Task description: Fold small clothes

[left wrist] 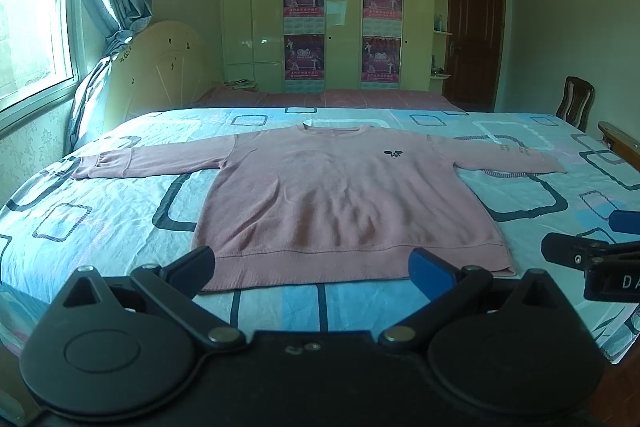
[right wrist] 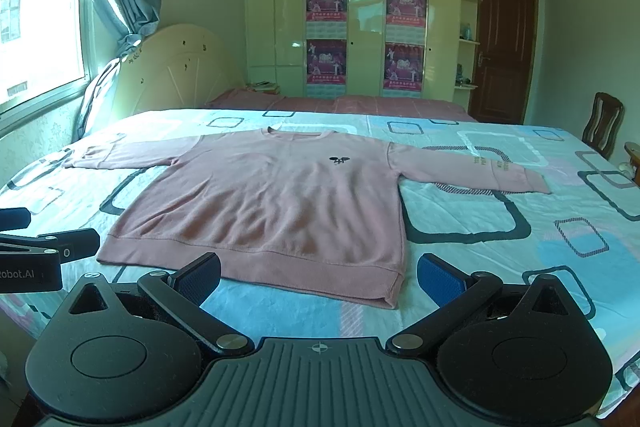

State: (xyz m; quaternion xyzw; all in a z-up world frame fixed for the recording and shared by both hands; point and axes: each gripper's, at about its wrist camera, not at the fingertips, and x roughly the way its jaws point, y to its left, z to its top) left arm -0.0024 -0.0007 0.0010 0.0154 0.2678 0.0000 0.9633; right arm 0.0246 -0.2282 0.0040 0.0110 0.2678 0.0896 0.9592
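A pink long-sleeved sweatshirt lies flat and face up on the bed, both sleeves spread out sideways, hem toward me; it also fills the middle of the right wrist view. My left gripper hovers open just in front of the hem, nothing between its fingers. My right gripper is open too, near the hem's right corner. Each gripper shows at the edge of the other's view: the right gripper and the left gripper.
The bed has a blue sheet with square patterns. A second bed with a red cover lies behind, then wardrobes. A wooden chair stands at the right, a window and curtain at the left.
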